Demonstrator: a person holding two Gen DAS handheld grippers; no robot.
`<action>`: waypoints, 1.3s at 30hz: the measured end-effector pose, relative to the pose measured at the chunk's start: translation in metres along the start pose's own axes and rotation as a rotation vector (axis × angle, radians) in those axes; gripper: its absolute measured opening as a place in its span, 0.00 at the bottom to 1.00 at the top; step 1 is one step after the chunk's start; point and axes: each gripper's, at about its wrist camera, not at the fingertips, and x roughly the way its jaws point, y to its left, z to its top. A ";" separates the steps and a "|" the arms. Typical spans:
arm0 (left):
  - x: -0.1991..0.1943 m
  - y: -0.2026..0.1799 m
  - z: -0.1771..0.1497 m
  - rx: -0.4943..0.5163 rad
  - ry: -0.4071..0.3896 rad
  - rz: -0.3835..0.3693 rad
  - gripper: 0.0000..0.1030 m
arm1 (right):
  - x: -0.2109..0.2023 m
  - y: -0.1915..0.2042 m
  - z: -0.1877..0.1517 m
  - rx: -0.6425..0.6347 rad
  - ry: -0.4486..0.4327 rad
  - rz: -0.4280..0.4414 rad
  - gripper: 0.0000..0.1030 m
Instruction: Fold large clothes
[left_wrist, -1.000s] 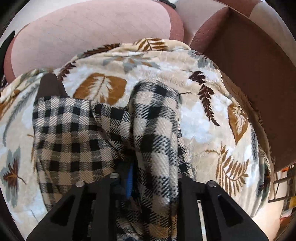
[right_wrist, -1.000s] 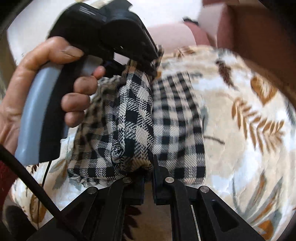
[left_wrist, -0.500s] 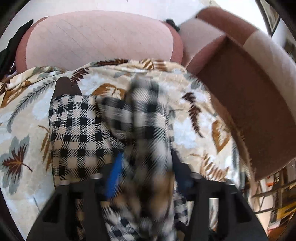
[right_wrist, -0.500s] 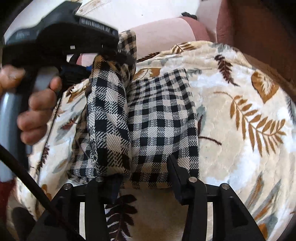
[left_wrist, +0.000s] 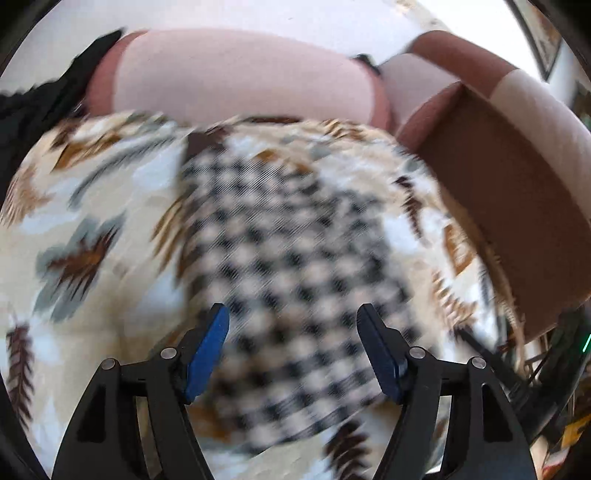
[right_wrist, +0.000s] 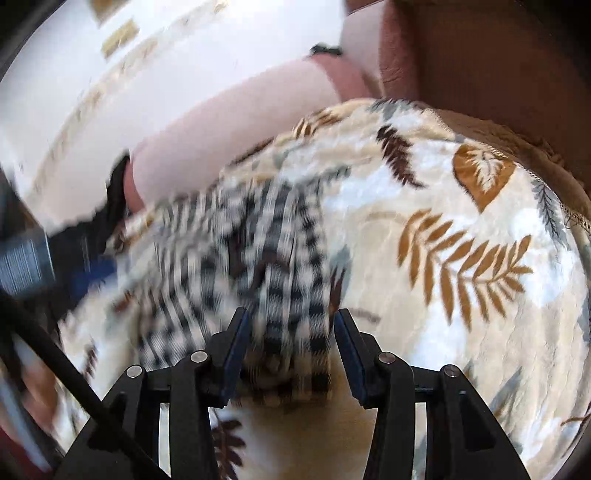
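A black-and-cream checked garment (left_wrist: 291, 280) lies folded on a leaf-patterned blanket (left_wrist: 92, 229) that covers a sofa seat. Both views are blurred by motion. My left gripper (left_wrist: 293, 347) is open and empty, held above the near part of the garment. In the right wrist view the garment (right_wrist: 258, 266) lies just ahead of my right gripper (right_wrist: 290, 354), which is open, its near edge between the spread fingers. My left gripper (right_wrist: 55, 266) shows as a dark blur at the left edge.
A pink sofa back cushion (left_wrist: 236, 77) rises behind the blanket. A brown armrest (left_wrist: 517, 206) stands on the right. A dark cloth (left_wrist: 44, 96) hangs at the far left. Clutter and a cable (left_wrist: 554, 369) sit beyond the blanket's right edge.
Both grippers have let go of the garment and opened. The lifted fold has dropped flat onto the rest of the garment. Both grippers have drawn back and are moving.
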 end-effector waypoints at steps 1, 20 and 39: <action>0.000 0.010 -0.008 -0.019 0.011 0.012 0.68 | 0.000 -0.002 0.005 0.015 -0.010 0.008 0.50; -0.013 0.009 -0.061 0.119 -0.035 0.170 0.69 | 0.151 0.049 0.062 -0.024 0.237 0.263 0.03; 0.063 -0.011 -0.066 0.101 0.125 0.147 0.69 | 0.163 0.028 0.068 -0.053 0.199 0.018 0.02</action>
